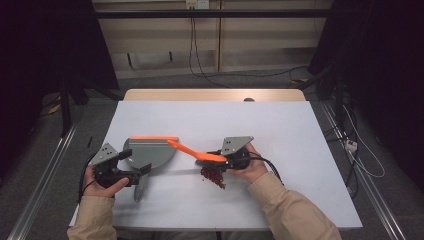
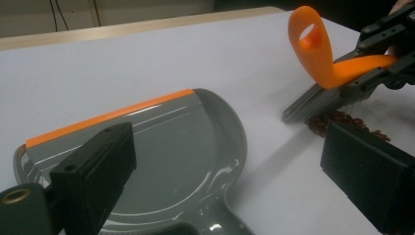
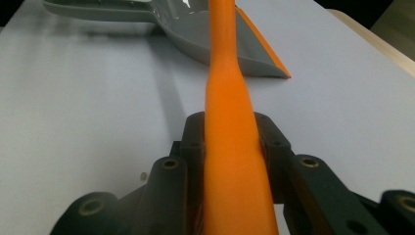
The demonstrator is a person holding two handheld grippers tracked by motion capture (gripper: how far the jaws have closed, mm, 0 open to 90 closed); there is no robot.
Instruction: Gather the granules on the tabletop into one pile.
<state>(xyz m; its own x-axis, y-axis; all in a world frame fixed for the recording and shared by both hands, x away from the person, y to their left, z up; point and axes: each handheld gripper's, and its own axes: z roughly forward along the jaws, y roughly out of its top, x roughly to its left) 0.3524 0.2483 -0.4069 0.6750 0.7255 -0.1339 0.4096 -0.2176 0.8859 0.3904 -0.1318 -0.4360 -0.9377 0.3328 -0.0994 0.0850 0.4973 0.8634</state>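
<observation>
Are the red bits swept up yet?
Not yet. Done: the right gripper has clamped the orange brush. In hand: its bristles rest on the red bits. Left: the grey dustpan holds none of them, and the left gripper sits at its handle.

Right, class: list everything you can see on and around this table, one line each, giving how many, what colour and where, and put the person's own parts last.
Table: one, white top with a wooden far edge, centre of the high view.
Dustpan: one, grey with an orange lip, lying on the table's left half.
Brush: one, orange handle and grey bristles, clamped in the right gripper, bristles at the beans.
Beans: a small pile, dark red, on the table under the brush.
Cables: several, black, on the floor and wall behind the table.
Left gripper: one, black, fingers open beside the dustpan's handle.
Right gripper: one, black, shut on the brush.
Sleeves: two, beige, at the bottom edge.
</observation>
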